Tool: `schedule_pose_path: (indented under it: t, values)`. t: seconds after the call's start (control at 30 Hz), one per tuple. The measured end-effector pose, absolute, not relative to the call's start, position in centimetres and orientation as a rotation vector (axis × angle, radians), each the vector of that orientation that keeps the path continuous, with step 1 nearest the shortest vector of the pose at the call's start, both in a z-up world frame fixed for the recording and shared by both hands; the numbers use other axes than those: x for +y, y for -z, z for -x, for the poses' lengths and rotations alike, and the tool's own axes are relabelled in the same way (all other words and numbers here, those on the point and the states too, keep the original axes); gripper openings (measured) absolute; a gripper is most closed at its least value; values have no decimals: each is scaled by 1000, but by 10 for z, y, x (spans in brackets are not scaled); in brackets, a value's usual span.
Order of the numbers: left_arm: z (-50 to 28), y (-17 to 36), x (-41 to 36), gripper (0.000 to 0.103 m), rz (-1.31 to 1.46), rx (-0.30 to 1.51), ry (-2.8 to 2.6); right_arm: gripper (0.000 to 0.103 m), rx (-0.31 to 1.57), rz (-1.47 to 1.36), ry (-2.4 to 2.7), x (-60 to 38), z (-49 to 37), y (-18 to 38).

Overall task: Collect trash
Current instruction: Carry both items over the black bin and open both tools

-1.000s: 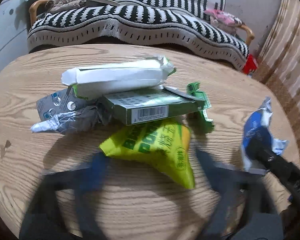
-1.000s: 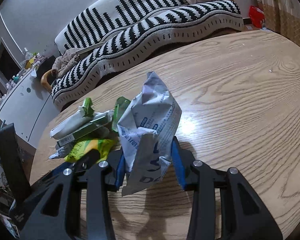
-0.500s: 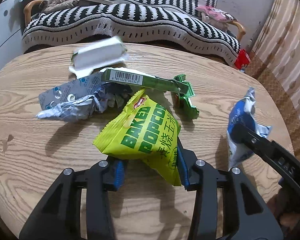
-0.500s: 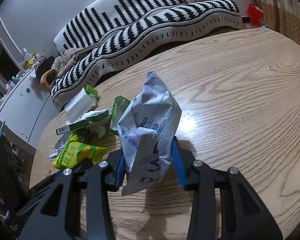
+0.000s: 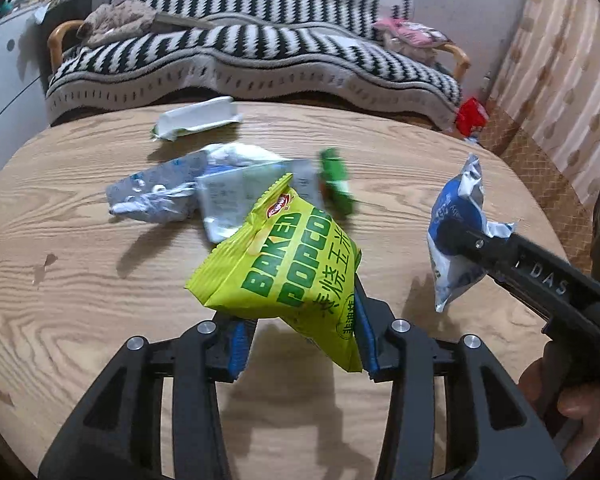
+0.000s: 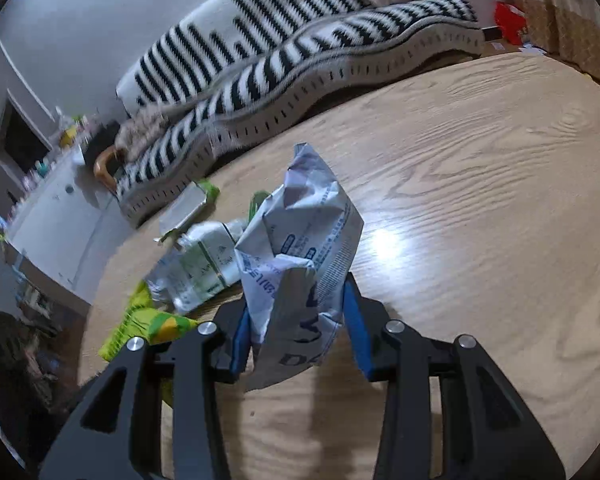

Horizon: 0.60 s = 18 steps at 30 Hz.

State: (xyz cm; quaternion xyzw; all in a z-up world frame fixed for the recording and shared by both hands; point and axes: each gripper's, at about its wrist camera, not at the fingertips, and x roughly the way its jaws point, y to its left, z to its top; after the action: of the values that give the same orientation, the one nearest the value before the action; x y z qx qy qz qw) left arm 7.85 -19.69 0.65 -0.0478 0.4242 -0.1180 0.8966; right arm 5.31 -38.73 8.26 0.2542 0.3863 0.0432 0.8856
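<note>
Between the blue-padded fingers of the left gripper hangs a crinkled yellow-green foil snack bag printed "BAKED POPCORN" in green, clamped by its lower corner and lifted clear of the round wood-grain table, where its shadow falls. Just beyond that gripper, scattered litter lies on the tabletop: a crumpled silver-grey foil wrapper, a blurred white-and-green flat carton and a small green plastic scrap. Farther ahead, near the table's far edge, rests a long white paper box. To the right of the left gripper, the right gripper is closed on a creased white-and-blue foil pouch that stands upright between its pads, also off the table; a hand grips its black handle. Behind the table stretches a sofa under a black-and-white striped blanket. No bin or other container shows in either view.
</note>
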Motion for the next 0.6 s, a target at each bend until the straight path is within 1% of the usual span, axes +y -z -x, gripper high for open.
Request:
schedule_pose_path:
  t: [0.1,0.17,0.3,0.4,0.5,0.6]
  values:
    - [-45,-14,-232,42,69,892,338,40,750,-586,-70,-430,7,-96]
    - [-12,-21,-274,42,7,899,439,40,735,-565,-21,-459,51,-99]
    - [58,-24,-355,42,-100,922,669,40,741,-558,158,-537,160,-86]
    - [123,4,-425,42,-204,1035,873,40,800,-570,275,-578,226,-62]
    - [167,44,-471,42,-311,1138,956,39,899,-621,383,-616,286,-19]
    - [189,70,-494,42,-353,1230,1003,39,930,-705,414,-634,321,10]
